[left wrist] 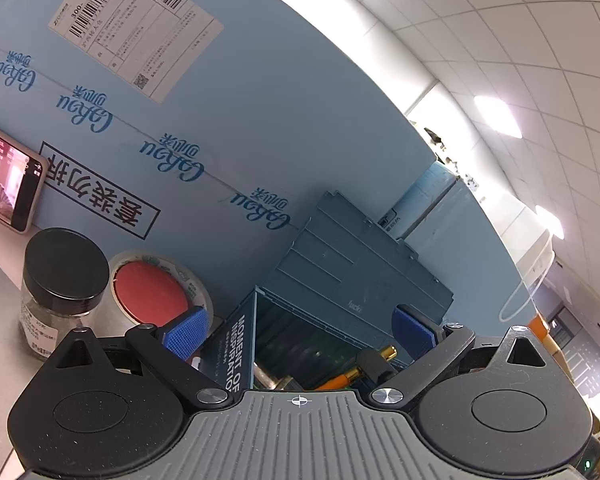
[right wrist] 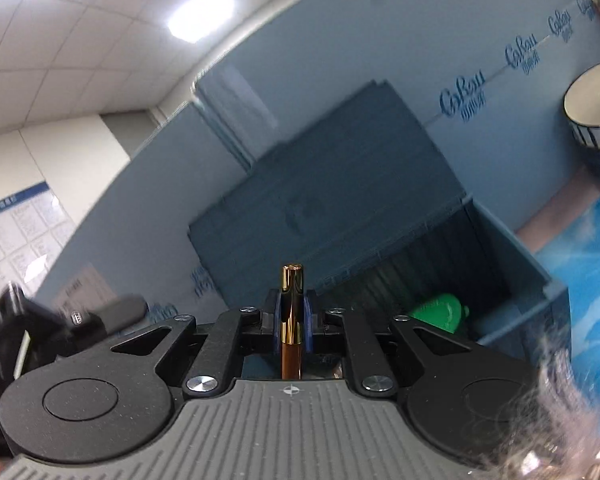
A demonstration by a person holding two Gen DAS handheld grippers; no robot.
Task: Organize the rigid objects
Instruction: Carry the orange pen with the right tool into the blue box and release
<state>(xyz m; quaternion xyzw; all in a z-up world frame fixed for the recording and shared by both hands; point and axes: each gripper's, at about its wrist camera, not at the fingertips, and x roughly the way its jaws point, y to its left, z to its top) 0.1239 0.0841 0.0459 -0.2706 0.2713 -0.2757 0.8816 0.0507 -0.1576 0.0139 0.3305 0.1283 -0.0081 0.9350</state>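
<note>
Clamped between my right gripper's (right wrist: 291, 322) pads, a gold tube (right wrist: 291, 320) stands upright before the blue storage box (right wrist: 512, 264); my left gripper (left wrist: 300, 330) is wide.

Jar (left wrist: 62, 284) left of tape roll (left wrist: 156, 292), storage box (left wrist: 340, 304) right, carton (left wrist: 228, 128) behind.

Left wrist view: low, near table, tilted, faces up along fingers toward storage box (left wrist: 352, 280) at frame centre, very close; carton wall (left wrist: 240, 100) fills upper left.
Right wrist view: low, tilted opposite way, faces same storage box (right wrist: 340, 208), close.
Shared: box, carton, ceiling.
</note>
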